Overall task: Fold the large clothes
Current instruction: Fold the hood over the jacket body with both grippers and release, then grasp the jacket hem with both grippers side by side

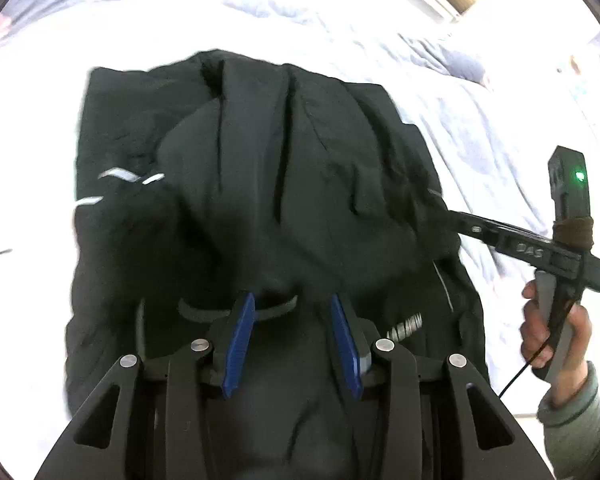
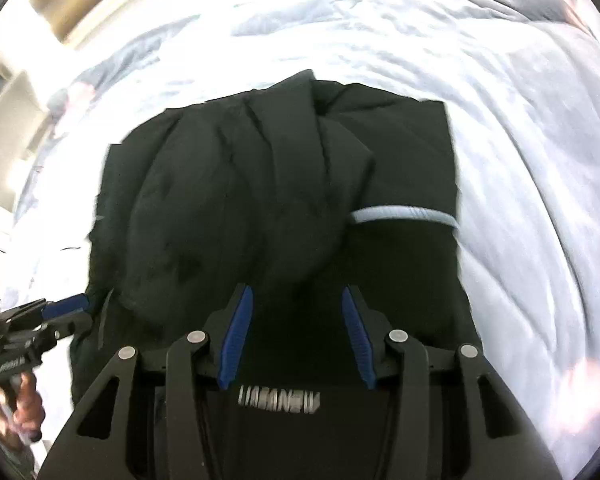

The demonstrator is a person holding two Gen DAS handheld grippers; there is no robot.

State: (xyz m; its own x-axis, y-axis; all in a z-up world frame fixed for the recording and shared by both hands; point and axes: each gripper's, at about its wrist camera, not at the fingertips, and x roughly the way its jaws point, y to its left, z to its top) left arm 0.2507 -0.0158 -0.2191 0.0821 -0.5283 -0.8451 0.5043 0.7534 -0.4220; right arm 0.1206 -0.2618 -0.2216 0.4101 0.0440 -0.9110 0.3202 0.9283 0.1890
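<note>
Blue pads of the left gripper [image 1: 294, 300] stand closest in the left wrist view, parted by a moderate gap. Black cloth lies below and between them, but the pads [image 1: 240, 344] do not press on it, so this gripper holds nothing. The same is true in the right wrist view: the right gripper [image 2: 298, 292] has its jaws partly apart above the cloth, and its pads [image 2: 236, 336] are free of it.

Under both grippers lies the black jacket [image 1: 260, 184], on a bed covered with a pale, wrinkled duvet [image 1: 480, 128]. The jacket is bunched and partly folded. Its long axis runs from the camera side away toward the far part of the bed, and the far edge is nearly straight across. Deep folds run along this same axis in the middle. Thin silver stripes [image 1: 132, 176] cross the cloth on the left side in the left wrist view. In the right wrist view one pale stripe [image 2: 404, 214] crosses the right part of the jacket. A silver printed logo [image 2: 280, 396] sits on the near part, just under the right gripper; its letters are too blurred to read.

At the right edge of the left wrist view a hand [image 1: 552, 332] in a grey-green sleeve [image 1: 572, 412] holds the handle of the right gripper, whose fingers reach to the jacket's right edge.
</note>
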